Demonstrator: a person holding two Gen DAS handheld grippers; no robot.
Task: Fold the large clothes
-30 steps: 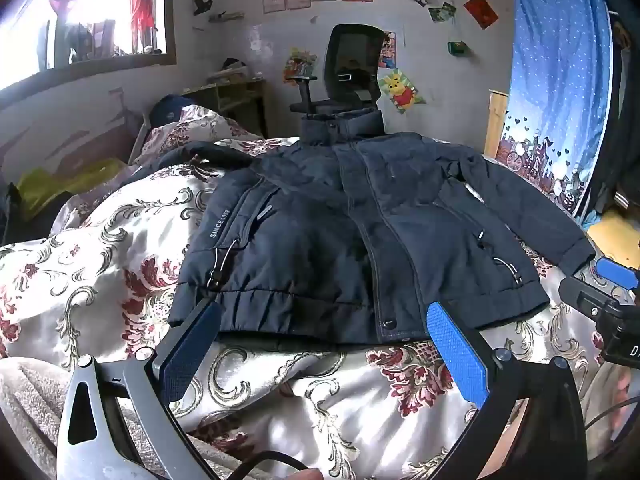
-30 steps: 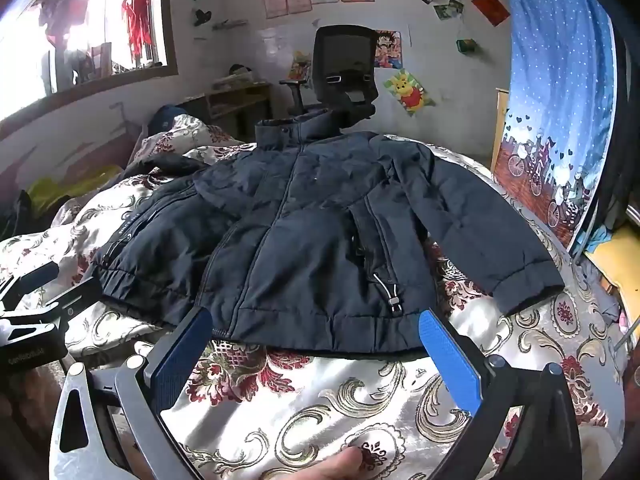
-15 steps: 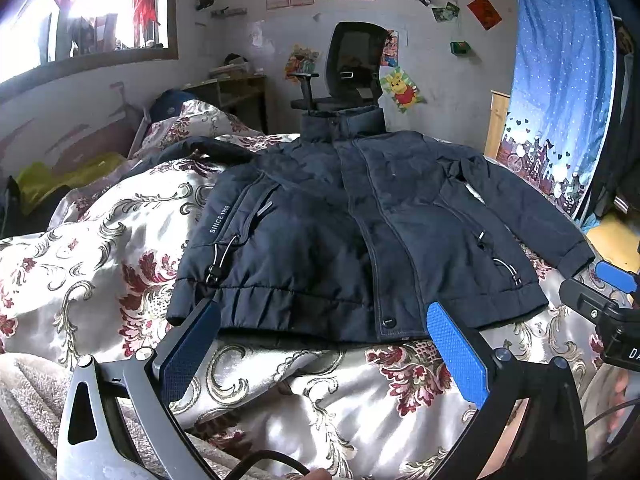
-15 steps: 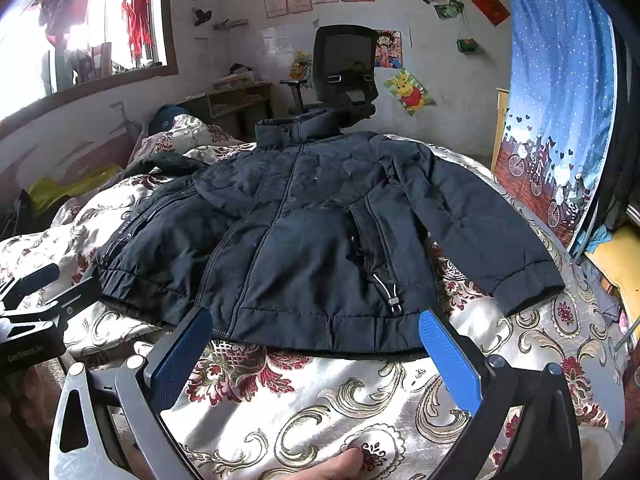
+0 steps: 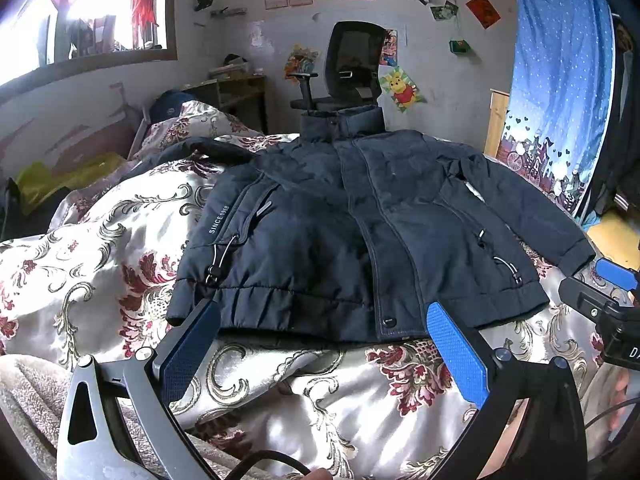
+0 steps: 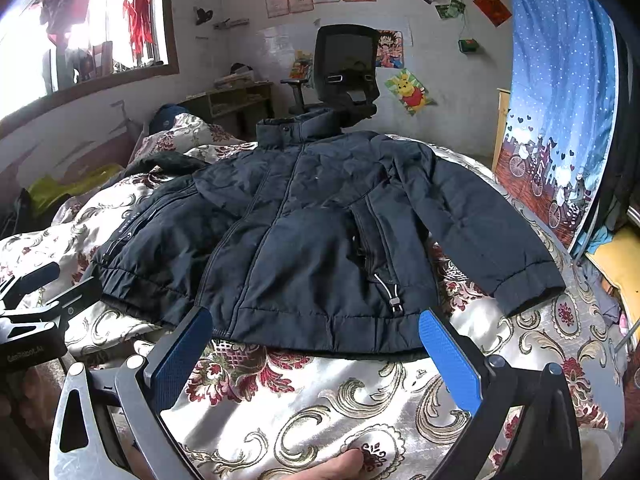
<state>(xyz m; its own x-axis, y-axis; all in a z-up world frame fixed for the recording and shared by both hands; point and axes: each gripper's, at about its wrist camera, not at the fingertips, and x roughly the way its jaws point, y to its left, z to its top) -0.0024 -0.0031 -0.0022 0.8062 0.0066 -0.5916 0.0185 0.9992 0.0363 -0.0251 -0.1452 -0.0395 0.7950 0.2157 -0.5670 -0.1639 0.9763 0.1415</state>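
nothing moved: both tongs gape before jacket (image 5: 360, 232) printed "since 1988" (image 5: 218, 219).

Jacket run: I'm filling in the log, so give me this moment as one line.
stage: pre-grasp | jacket: flat on bedspread, unfolded | left gripper: open at hem | right gripper: open at hem

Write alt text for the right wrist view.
A dark navy jacket lies front-up and spread flat on a floral bedspread, collar toward a black office chair. The open right hand-held gripper hovers before its hem, holding nothing.
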